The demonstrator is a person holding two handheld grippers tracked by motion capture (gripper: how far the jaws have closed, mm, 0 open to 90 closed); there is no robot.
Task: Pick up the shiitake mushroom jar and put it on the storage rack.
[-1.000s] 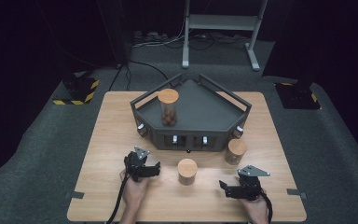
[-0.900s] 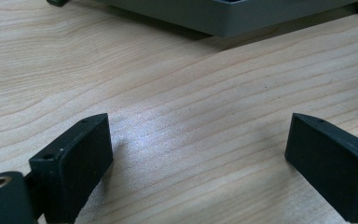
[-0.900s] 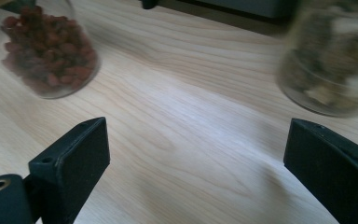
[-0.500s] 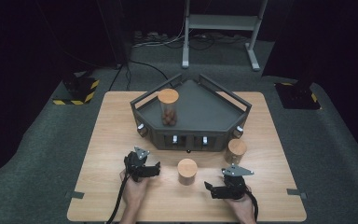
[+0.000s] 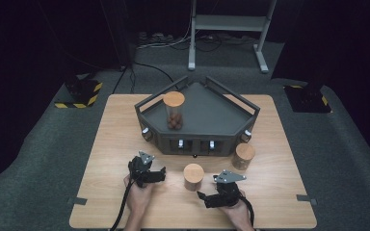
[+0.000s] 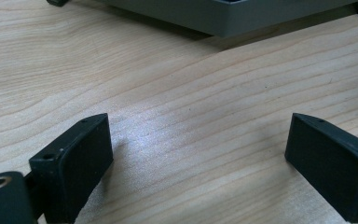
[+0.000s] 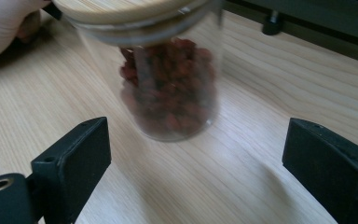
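Half-cropped jar (image 7: 168, 74), lid edge blurred

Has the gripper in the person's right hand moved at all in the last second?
Yes. The right gripper has slid left across the table, toward the jar standing in front of the grey tray.

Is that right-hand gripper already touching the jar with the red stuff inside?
Apart. In the right gripper view the jar stands ahead of the open jaws, with bare table between it and each jaw of the right gripper.
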